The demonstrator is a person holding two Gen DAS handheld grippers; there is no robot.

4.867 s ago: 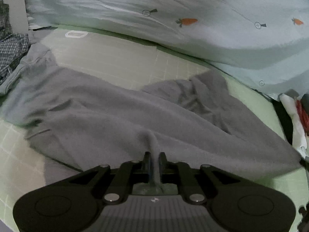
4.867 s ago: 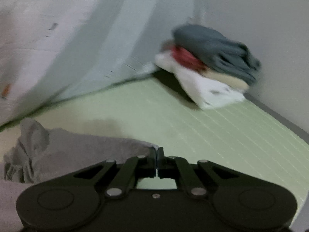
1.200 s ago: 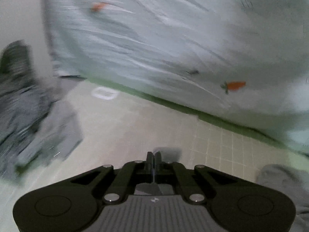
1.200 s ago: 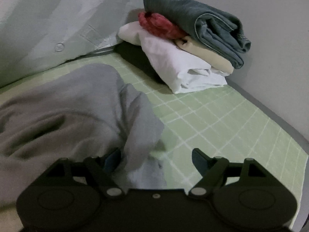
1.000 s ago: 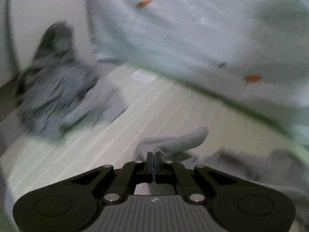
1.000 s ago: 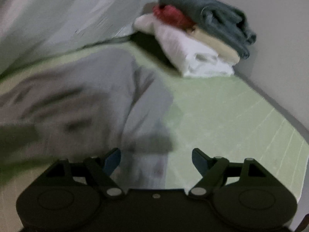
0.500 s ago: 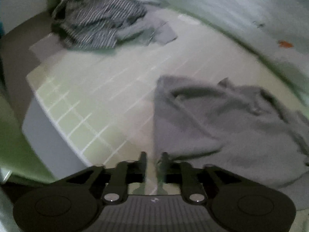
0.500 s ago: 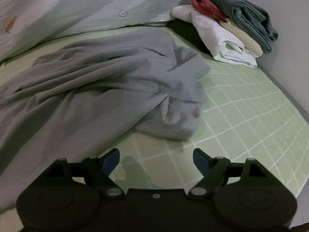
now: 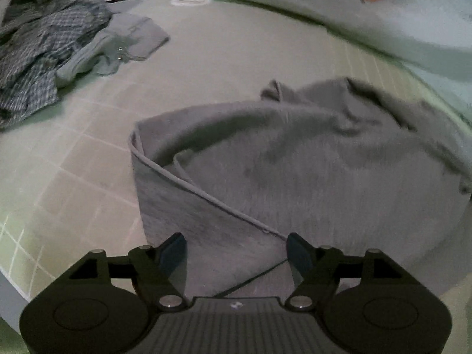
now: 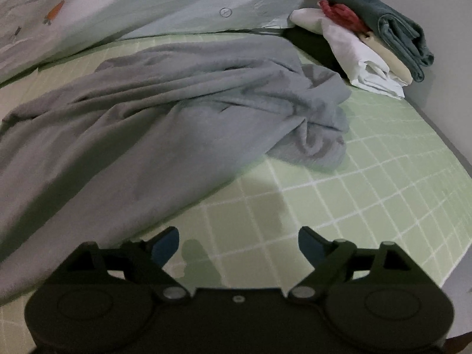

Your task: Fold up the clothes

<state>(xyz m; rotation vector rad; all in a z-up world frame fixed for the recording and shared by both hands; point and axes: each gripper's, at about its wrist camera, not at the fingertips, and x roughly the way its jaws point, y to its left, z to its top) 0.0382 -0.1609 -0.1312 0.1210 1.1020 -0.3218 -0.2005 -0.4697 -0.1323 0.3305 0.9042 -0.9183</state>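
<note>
In the left wrist view, the left gripper [image 9: 236, 246] has just been opening its jaws over the hem of the grey garment [image 9: 309, 162], gripping nothing. In the right wrist view, the right gripper [image 10: 238, 243] has also been widening, empty above the green mattress [image 10: 368, 183]; the garment lies crumpled, not yet folded, while a folded pile [image 10: 368, 44] waits in the corner.

Carrot-print duvet [image 10: 124, 8] along the green grid mat [image 10: 368, 183] — nothing else.

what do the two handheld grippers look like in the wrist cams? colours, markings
Both are matte black. The left gripper has a ribbed centre plate with a small white mark, two round side lobes, silver pivot screws and dark blue fingertip pads. The right gripper matches, with a smooth centre and one silver screw. No hands, sleeves or cables visible.
</note>
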